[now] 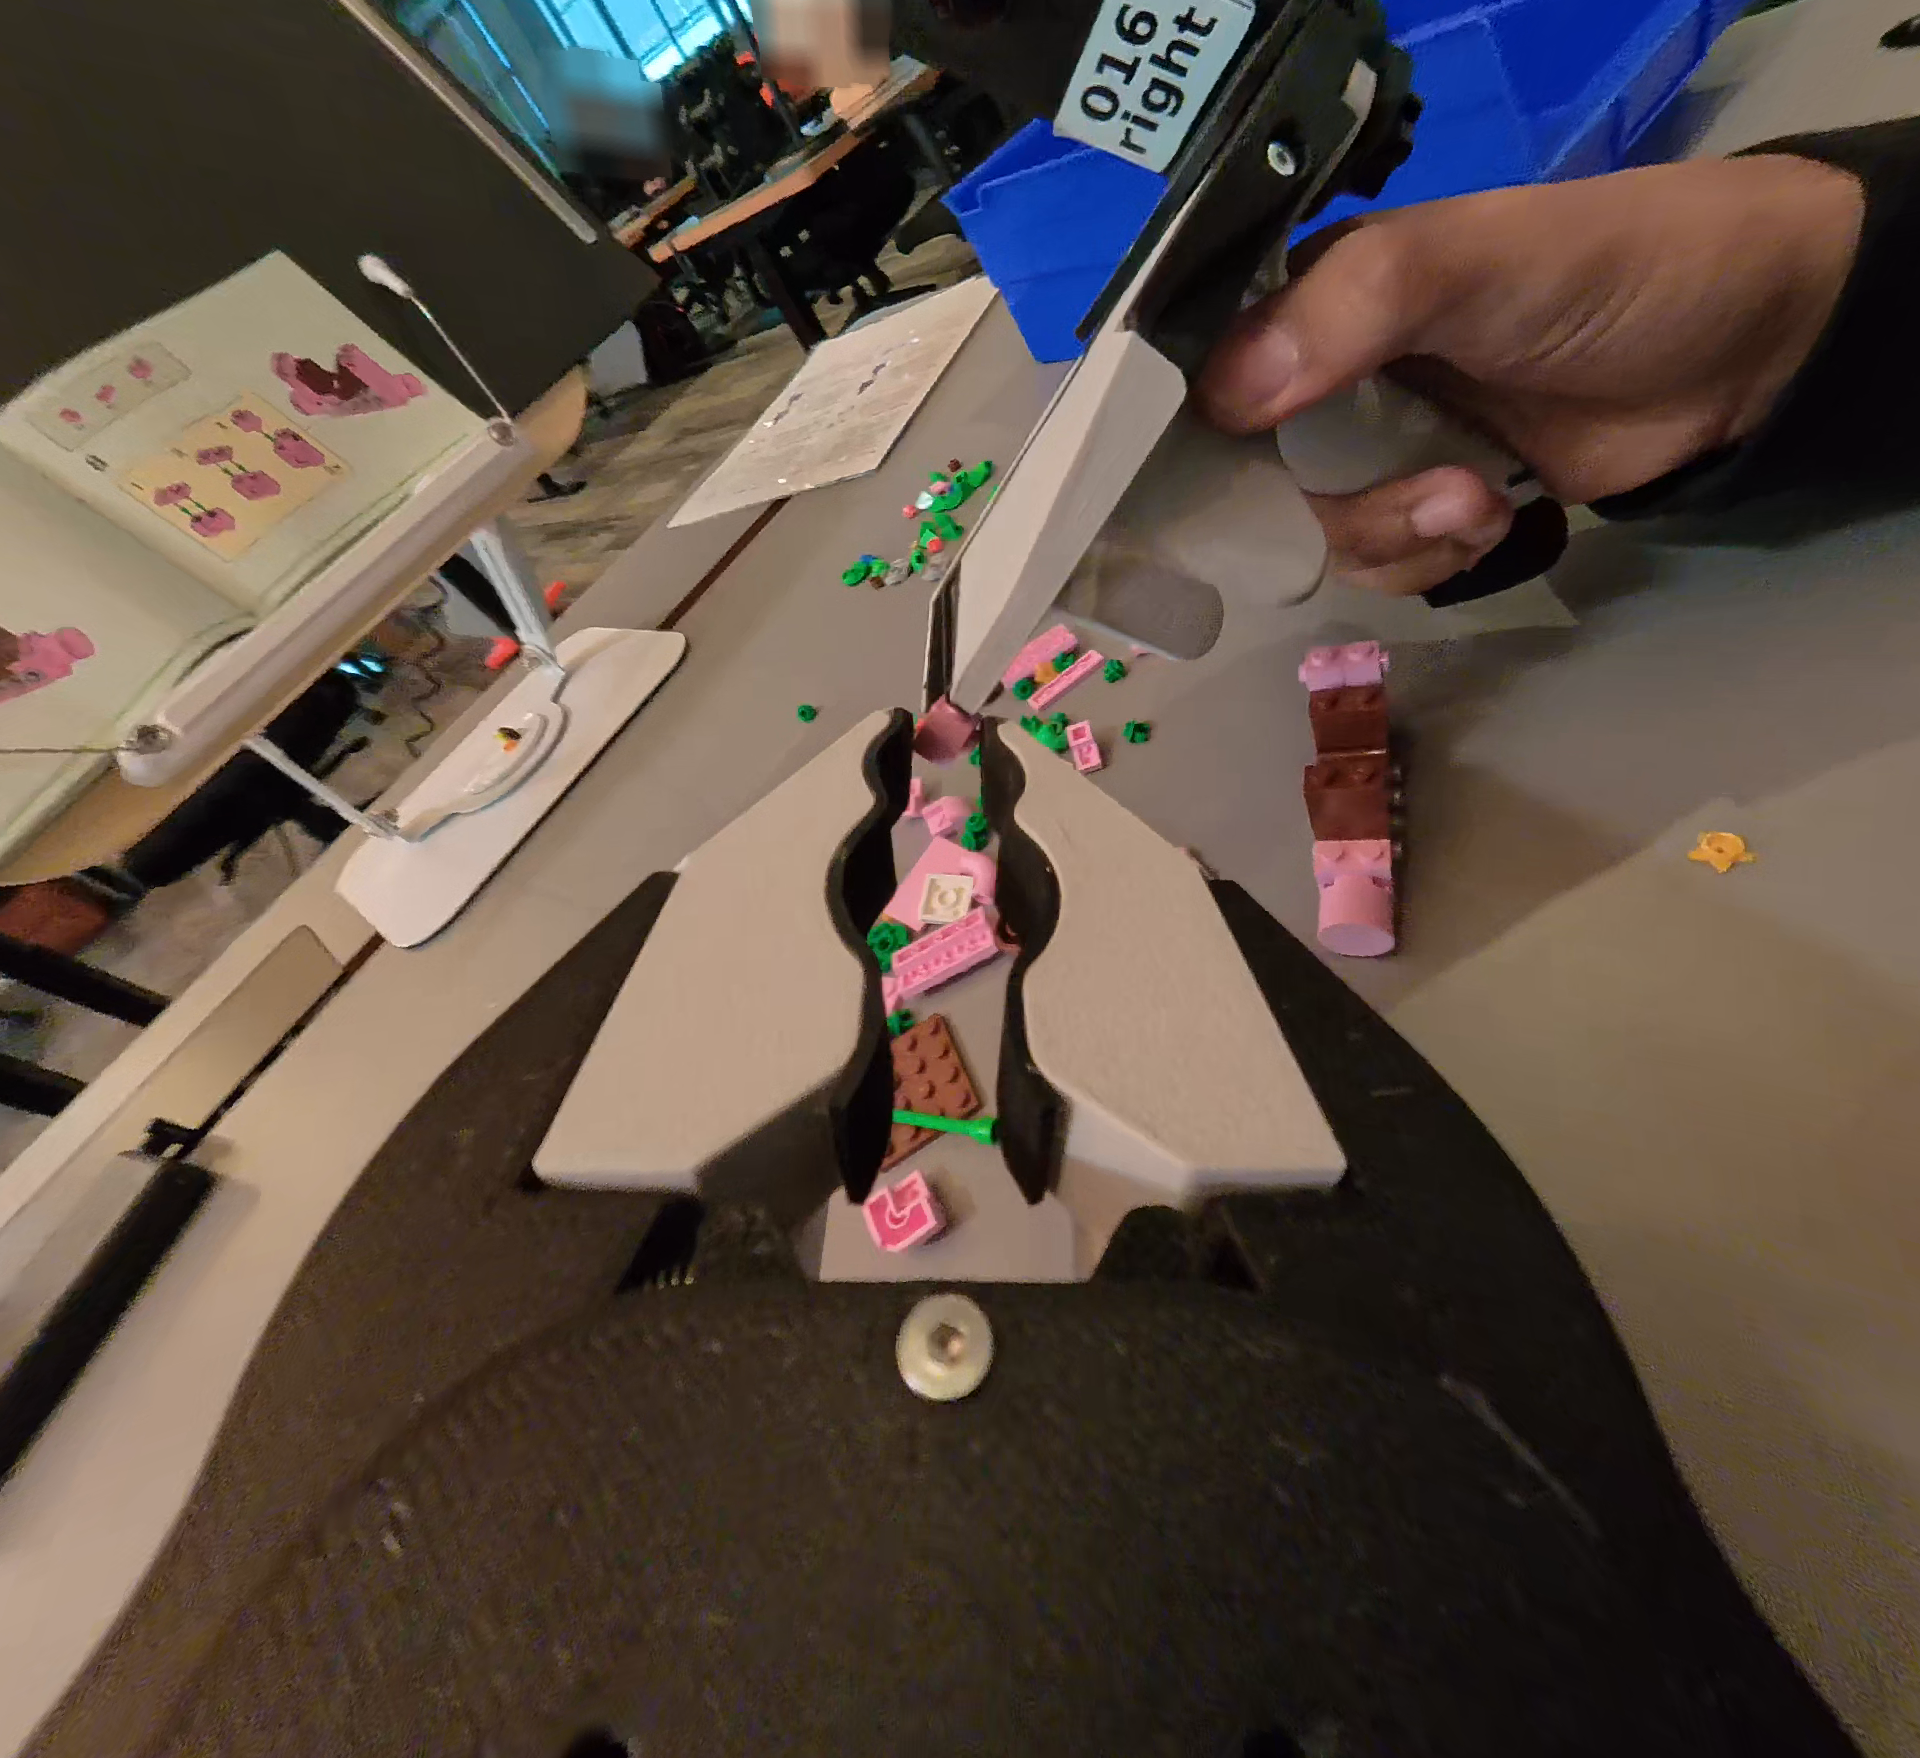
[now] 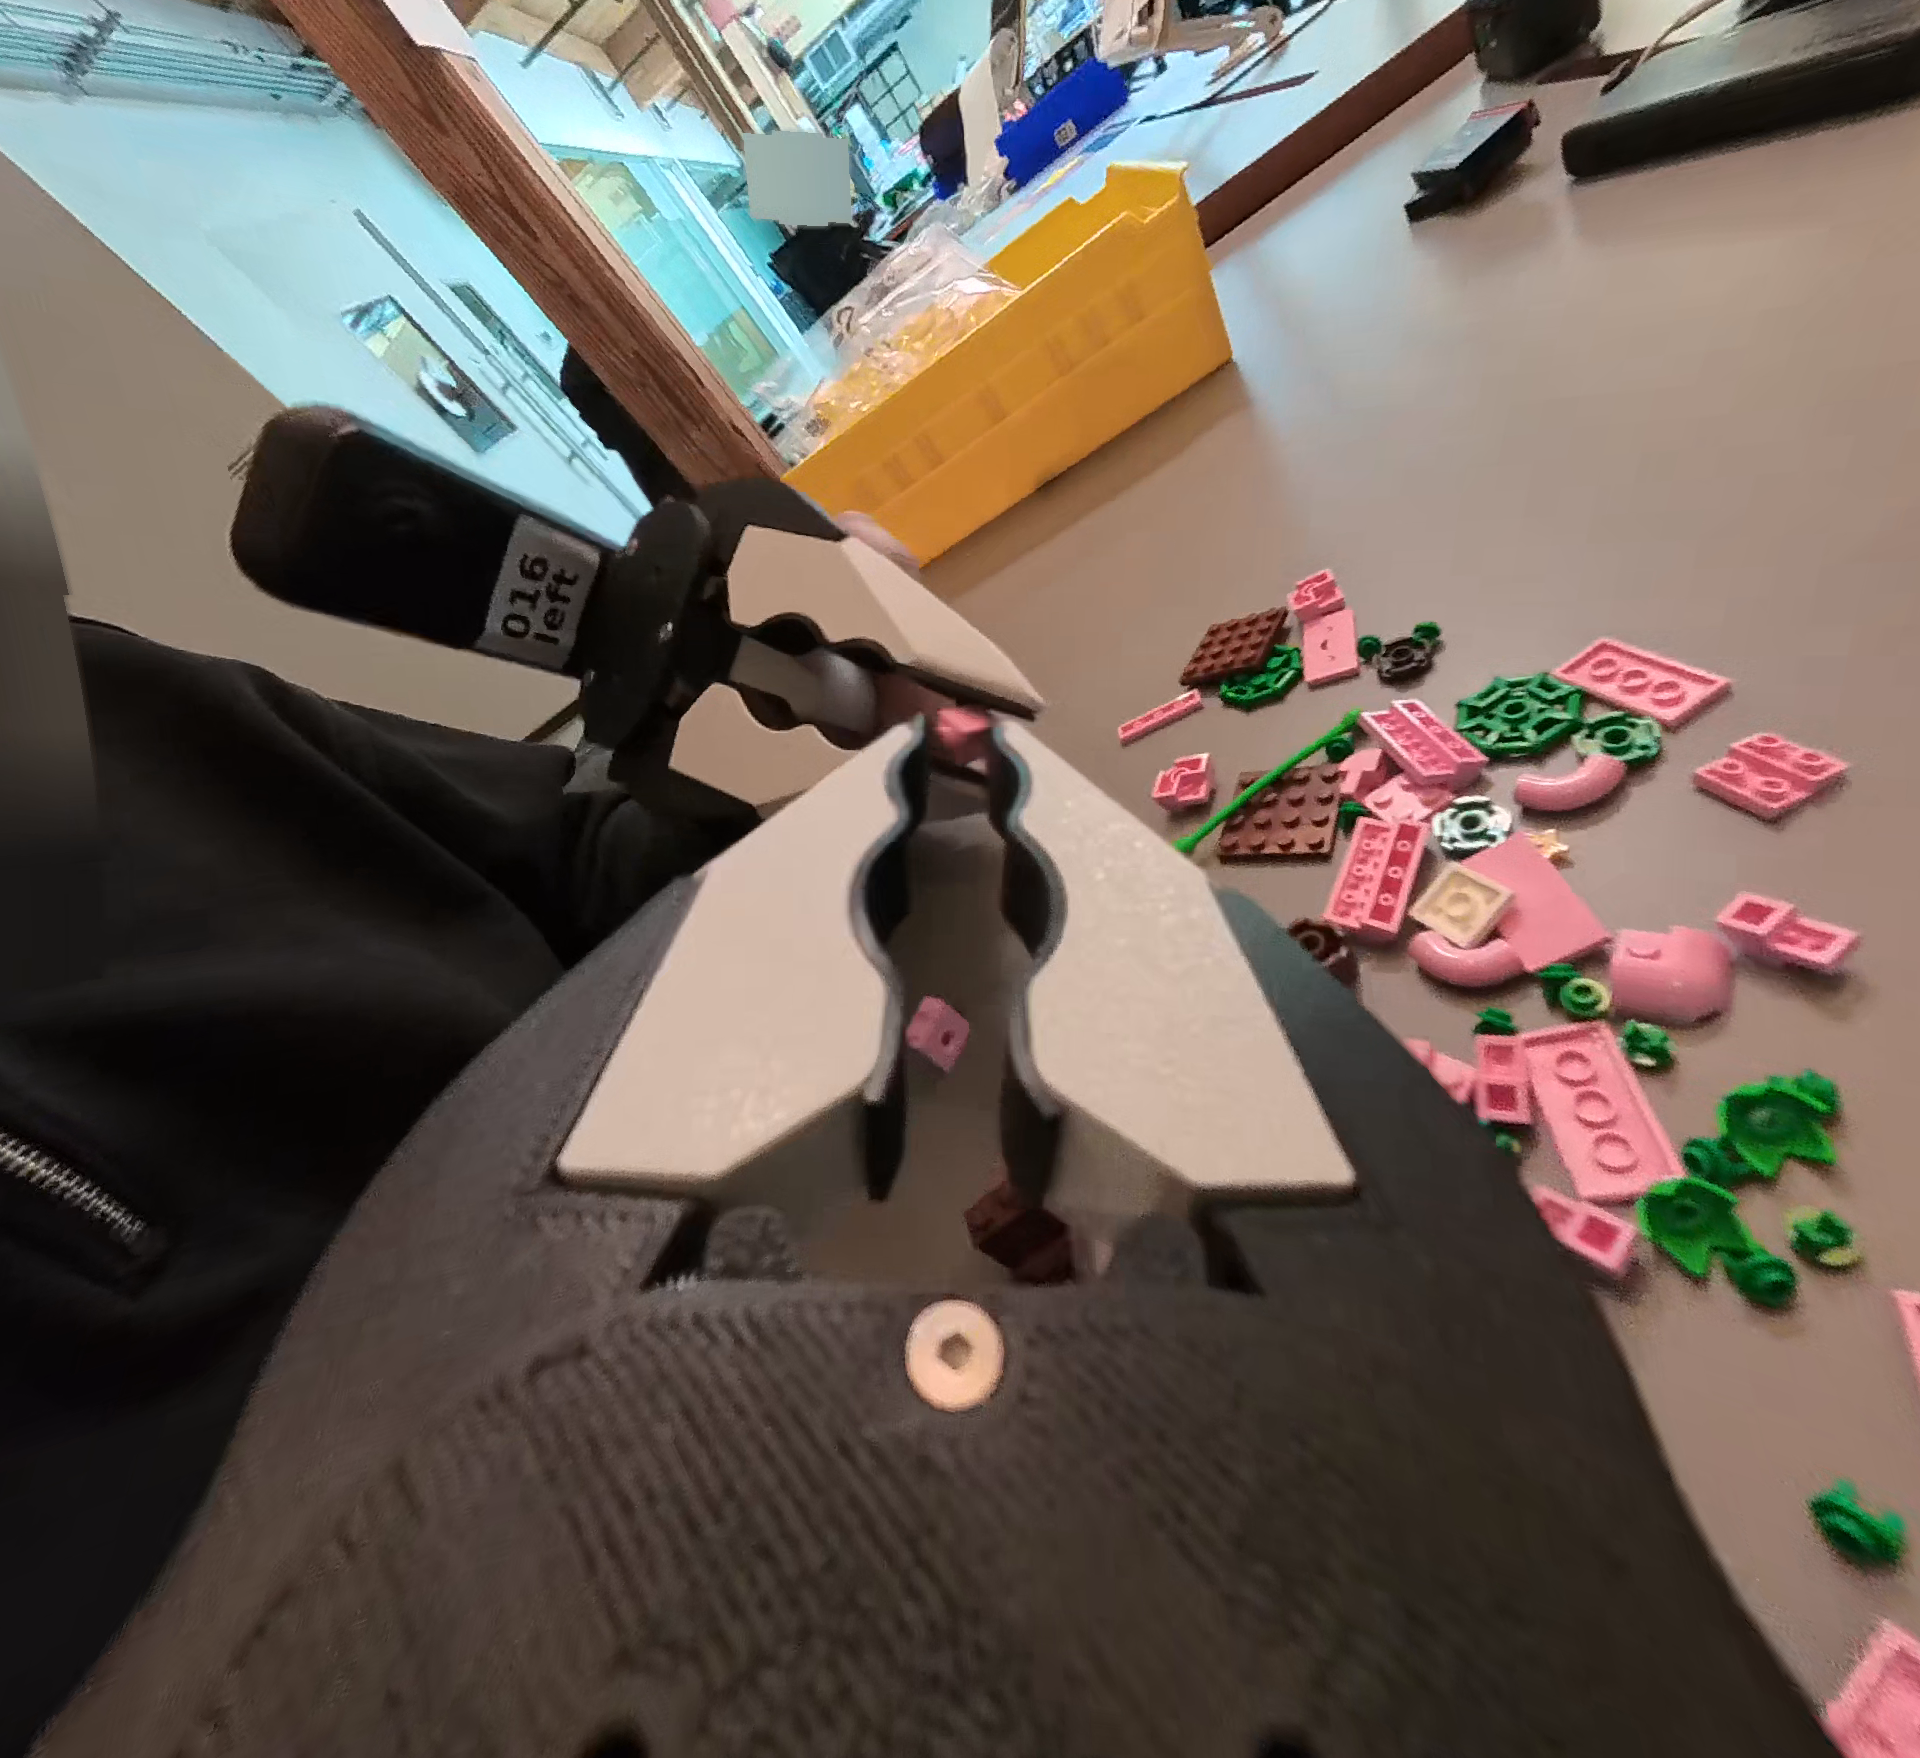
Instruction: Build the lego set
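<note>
A small pink brick [image 1: 943,734] sits between the tips of my left gripper [image 1: 941,727], and both pads press on its sides. My right gripper [image 1: 951,698] comes down from above and pinches the same brick at its top. In the right wrist view the brick [image 2: 961,729] lies between my right gripper's tips [image 2: 958,742], and my left gripper [image 2: 1023,709] reaches in from the left to it. The brick is held above the grey table [image 1: 1558,929]. A part-built row of pink and brown bricks [image 1: 1351,794] lies on the table to the right.
Loose pink, green and brown pieces [image 2: 1558,877] are scattered on the table. An open instruction booklet on a white stand [image 1: 208,461] is at the left. A blue bin [image 1: 1507,46] and a yellow bin [image 2: 1018,399] stand at the back. A hand [image 1: 1558,358] holds the right gripper. The grippers are tip to tip, or close to it.
</note>
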